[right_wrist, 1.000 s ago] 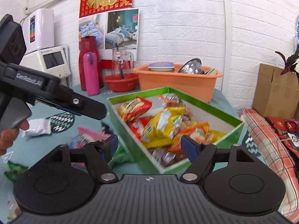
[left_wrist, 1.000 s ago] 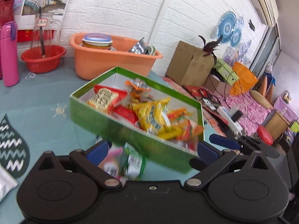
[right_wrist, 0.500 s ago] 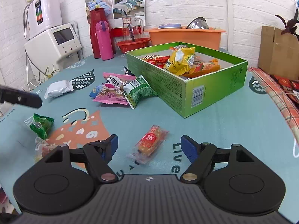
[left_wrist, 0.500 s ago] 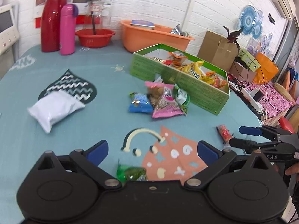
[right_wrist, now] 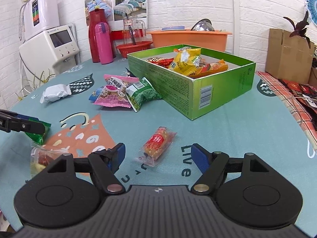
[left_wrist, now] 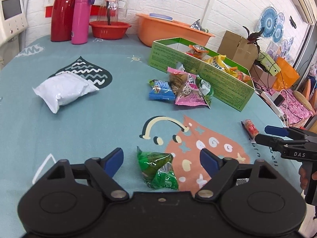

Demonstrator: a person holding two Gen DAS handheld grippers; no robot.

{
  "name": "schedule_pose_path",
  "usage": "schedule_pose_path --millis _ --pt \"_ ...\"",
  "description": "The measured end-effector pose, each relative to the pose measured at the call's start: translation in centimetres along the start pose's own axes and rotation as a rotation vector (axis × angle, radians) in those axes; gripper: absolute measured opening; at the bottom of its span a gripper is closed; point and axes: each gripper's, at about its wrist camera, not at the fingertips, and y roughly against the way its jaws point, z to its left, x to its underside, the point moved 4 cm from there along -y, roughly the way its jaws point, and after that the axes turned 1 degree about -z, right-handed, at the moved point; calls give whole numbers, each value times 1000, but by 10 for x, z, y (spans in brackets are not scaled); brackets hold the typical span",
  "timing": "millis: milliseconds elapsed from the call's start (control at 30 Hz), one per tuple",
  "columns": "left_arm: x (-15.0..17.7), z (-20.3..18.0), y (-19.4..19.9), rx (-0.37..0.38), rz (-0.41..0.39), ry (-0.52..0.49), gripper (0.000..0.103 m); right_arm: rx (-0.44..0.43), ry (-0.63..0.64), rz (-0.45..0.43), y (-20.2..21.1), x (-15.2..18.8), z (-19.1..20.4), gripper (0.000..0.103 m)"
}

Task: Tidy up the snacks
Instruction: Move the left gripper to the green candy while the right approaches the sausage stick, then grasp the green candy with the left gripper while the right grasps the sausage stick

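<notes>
I see open cloth betw. green box (right_wrist: 200, 87) and red snack (right_wrist: 157, 142), clear path there. Box's near-left side blocked by pink/green packet pile (right_wrist: 126, 94). Left gripper (left_wrist: 161, 156) wide open, green packet (left_wrist: 158, 170) betw. fingers.

1. We see only part of the snacks in the green box (left_wrist: 200, 70); its near wall hides the ones low down.
2. Beside the box, the pink packet (right_wrist: 114, 94) covers most of the blue packet (right_wrist: 93, 97) in the right wrist view.
3. We cannot read the small print on the box wall.
4. The right gripper (left_wrist: 263, 135) is cut off by the picture's edge, so only a bit of the hand (left_wrist: 304, 175) shows.
5. The clear packet (right_wrist: 40, 158) is partly hidden behind the black gripper body.
</notes>
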Motion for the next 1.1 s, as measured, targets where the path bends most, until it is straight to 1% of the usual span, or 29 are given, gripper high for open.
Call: schedule_pose_path --millis 133,300,467,600,667,700,800,867,1000,1033,1067,1100 --pt "-1 5 -1 -6 2 8 103 4 -1 17 -7 -2 1 103" --pt "-8 12 3 -25 20 43 103 22 12 42 -13 -5 5 103" --pt "-14 17 16 -47 -12 78 103 58 31 62 -14 -12 1 103" --pt "-6 23 7 -59 16 125 103 74 -6 82 -19 -10 -10 103" --pt "-2 24 3 -53 34 150 103 90 -13 98 -22 -6 -13 99" --pt "-1 21 3 -48 28 150 103 95 -12 85 -21 -5 -14 98" --pt "0 15 4 -46 16 135 103 102 -30 79 -18 -3 -13 95" --pt "0 12 2 -55 19 133 103 91 -23 75 -16 -2 -10 86" --pt "1 7 -1 -69 19 124 100 74 -6 66 -15 -2 -4 85" --pt "2 6 0 -75 19 118 98 73 2 65 -15 -2 -3 83" --pt "3 4 1 -76 19 110 97 74 9 67 -16 -2 -2 73" --pt "3 2 2 -77 19 99 90 71 12 71 -17 -3 -1 63"
